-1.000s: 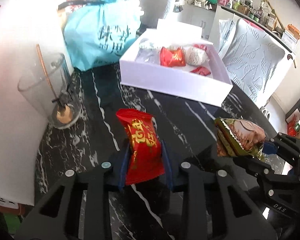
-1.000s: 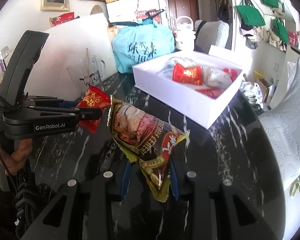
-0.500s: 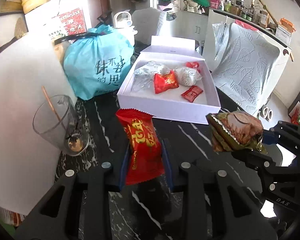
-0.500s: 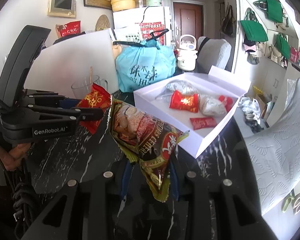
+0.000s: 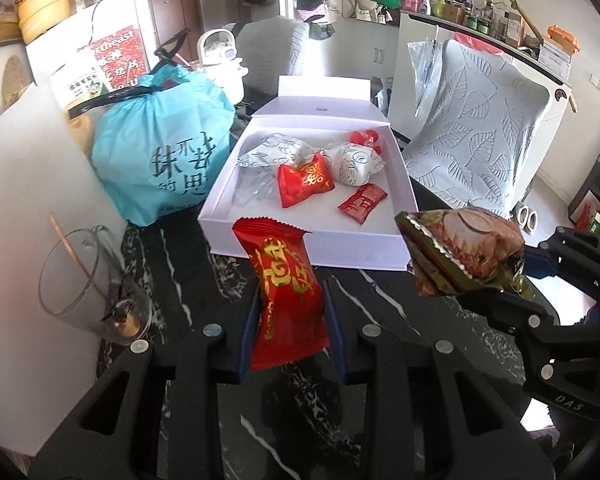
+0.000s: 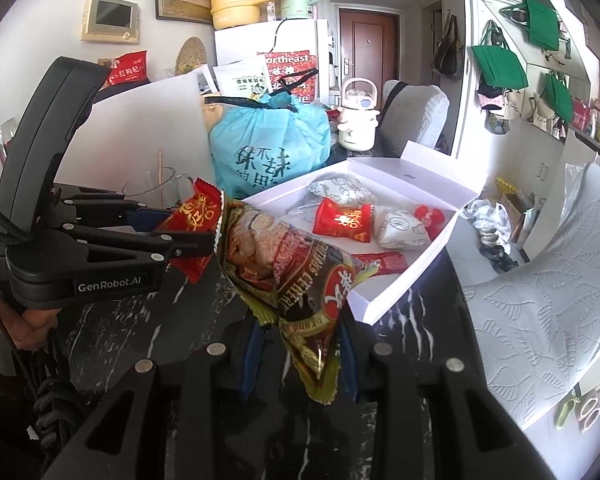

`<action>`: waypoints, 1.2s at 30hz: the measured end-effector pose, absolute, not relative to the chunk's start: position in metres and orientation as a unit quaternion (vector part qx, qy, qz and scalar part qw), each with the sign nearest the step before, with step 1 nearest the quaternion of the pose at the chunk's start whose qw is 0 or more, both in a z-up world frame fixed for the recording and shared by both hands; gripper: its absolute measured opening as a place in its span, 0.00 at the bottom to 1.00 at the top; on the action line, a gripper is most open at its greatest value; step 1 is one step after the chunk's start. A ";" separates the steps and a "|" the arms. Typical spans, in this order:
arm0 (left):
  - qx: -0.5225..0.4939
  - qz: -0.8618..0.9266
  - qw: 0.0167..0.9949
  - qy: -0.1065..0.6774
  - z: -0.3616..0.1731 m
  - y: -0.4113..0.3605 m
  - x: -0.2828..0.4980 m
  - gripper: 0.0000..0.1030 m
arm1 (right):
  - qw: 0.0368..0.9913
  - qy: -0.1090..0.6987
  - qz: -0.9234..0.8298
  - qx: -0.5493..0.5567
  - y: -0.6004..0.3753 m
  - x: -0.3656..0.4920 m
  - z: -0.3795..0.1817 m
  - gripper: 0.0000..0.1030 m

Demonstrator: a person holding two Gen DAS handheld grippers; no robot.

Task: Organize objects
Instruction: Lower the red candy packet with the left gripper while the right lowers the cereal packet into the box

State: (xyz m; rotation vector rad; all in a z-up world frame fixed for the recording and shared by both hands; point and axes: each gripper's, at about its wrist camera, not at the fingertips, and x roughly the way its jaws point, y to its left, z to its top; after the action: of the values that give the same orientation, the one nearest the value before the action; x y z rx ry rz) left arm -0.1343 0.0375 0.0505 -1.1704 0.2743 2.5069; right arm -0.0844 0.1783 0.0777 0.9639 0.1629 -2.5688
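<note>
- Black marble table [image 5: 204, 280]: blue bag [image 5: 160, 160] and glass [image 5: 88, 280] sit left of your white box [image 5: 312, 240].
- Your left gripper [image 5: 290, 312] clamps a red packet [image 5: 286, 292].
- Your right gripper [image 6: 300, 344] clamps a brown packet [image 6: 288, 268], short of the box.

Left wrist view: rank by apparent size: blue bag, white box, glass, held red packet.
1. white box
2. blue bag: close behind the box, so that order is unsure
3. glass
4. red packet: near the glass in size, but closest to the camera, so unsure
</note>
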 end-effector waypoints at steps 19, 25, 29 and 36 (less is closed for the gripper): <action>-0.443 0.868 0.197 0.104 0.025 0.067 -0.201 0.28 | 0.190 0.060 -0.909 0.367 0.194 -0.151 0.059 0.33; -0.447 0.866 0.197 0.102 0.017 0.070 -0.224 0.28 | 0.192 0.064 -0.906 0.371 0.193 -0.172 0.055 0.33; -0.449 0.866 0.197 0.096 0.012 0.070 -0.237 0.28 | 0.193 0.065 -0.905 0.373 0.192 -0.186 0.052 0.33; -0.441 0.870 0.198 0.101 0.014 0.071 -0.256 0.28 | 0.194 0.065 -0.907 0.368 0.190 -0.205 0.054 0.33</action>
State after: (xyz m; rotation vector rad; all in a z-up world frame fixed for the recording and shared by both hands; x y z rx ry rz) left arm -0.2563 0.0711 0.0145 -1.2333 0.2825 2.4343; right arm -0.2054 0.1896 0.0544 1.0320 0.1828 -2.5444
